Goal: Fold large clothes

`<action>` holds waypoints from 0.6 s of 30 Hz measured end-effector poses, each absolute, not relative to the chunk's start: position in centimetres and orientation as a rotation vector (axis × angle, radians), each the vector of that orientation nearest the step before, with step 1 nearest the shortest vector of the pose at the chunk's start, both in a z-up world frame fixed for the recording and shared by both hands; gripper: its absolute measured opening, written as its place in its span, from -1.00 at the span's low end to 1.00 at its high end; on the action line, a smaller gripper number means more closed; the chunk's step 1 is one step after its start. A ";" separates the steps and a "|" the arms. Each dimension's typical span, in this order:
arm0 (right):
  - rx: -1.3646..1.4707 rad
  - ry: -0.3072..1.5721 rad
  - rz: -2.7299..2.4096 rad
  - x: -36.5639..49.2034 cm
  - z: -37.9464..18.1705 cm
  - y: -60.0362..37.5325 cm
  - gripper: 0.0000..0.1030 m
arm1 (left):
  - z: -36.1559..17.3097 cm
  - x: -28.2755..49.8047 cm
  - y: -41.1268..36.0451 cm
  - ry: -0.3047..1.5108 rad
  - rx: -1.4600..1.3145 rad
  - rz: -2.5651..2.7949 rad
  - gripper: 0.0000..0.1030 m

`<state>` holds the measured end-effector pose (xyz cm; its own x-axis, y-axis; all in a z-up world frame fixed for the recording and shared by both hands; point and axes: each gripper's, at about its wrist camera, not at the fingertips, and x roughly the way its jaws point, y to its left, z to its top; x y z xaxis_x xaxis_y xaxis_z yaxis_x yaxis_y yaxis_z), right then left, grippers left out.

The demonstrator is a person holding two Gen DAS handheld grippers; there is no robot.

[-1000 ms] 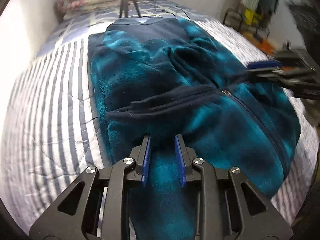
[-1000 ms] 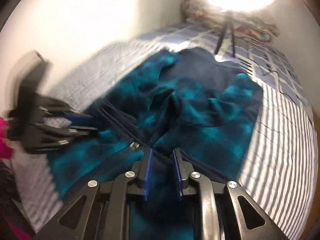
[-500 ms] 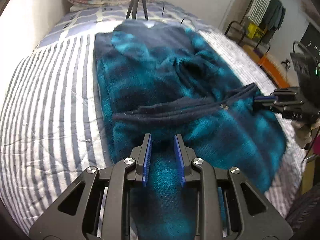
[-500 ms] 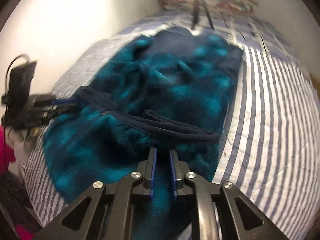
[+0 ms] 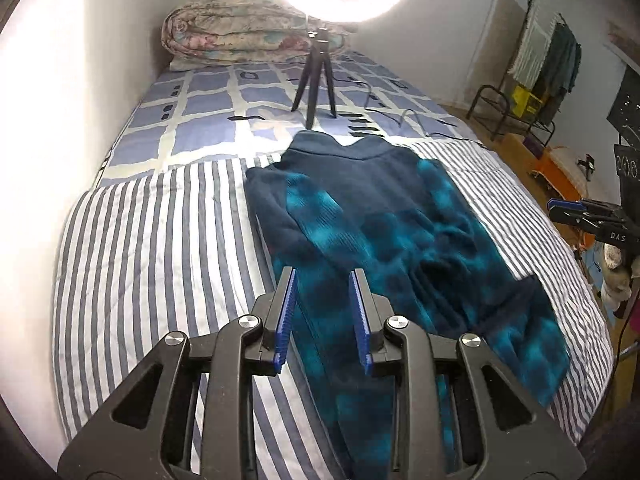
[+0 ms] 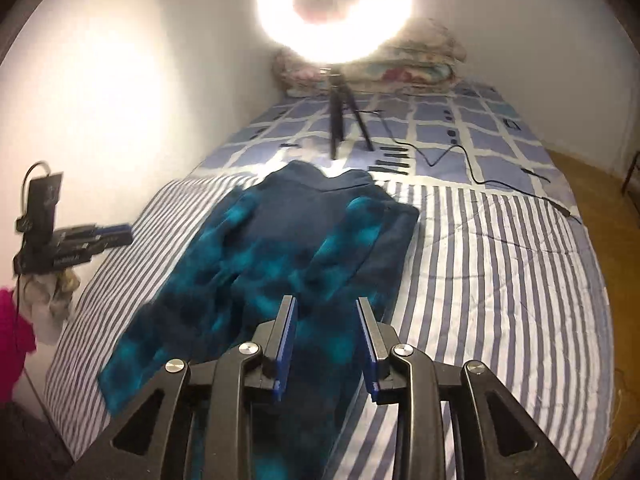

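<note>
Two grippers hang over the near end of a bed (image 5: 132,248), both with their blue pads spread apart and nothing between them. From the left wrist view, the left gripper (image 5: 322,316) sits at 6 o'clock above the lower part of a teal and navy fleece jacket (image 5: 384,240), which runs down under it and off the bottom of the frame. The jacket lies flat on the striped bedcover, collar at 12 o'clock, its left edge a fairly straight line from shoulder to hem. Its other side bulges out toward 4 o'clock, close to the edge of the bed but still on it. The right gripper (image 5: 560,209) shows at 3 o'clock in this view, off the jacket and out over the side of the bed; from this side I cannot tell its state.

From the right wrist view, the right gripper (image 6: 327,342) is released, with the jacket (image 6: 280,256) beneath and ahead of it. The left gripper (image 6: 120,232) appears at 9 o'clock, blurred. Wide bare striped cover stretches at 3 o'clock to the edge of the bed (image 6: 520,280). Beyond the collar at 12 o'clock stand a small tripod (image 6: 340,120) with a ring light (image 6: 334,8), a black cable (image 6: 460,152) and folded quilts (image 6: 420,64).
</note>
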<state>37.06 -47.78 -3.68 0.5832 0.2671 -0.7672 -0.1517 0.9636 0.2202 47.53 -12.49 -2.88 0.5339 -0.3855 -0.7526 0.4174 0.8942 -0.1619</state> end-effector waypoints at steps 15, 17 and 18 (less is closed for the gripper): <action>0.148 1.060 0.265 48.9 -15.8 -44.7 -0.44 | -13.6 56.4 -18.7 1.008 0.083 -0.516 -0.49; 0.111 1.049 0.278 49.0 -16.2 -44.1 -0.43 | -14.1 56.3 -19.1 0.988 0.110 -0.523 -0.46; 0.112 1.050 0.286 48.9 -16.1 -44.2 -0.43 | -14.1 56.2 -19.1 0.982 0.118 -0.529 -0.46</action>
<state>48.95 -44.19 -16.12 0.4645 0.2859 -0.8382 -0.1793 0.9572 0.2271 56.20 -19.10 -14.06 0.4403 -0.3723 -0.8171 0.4769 0.8680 -0.1385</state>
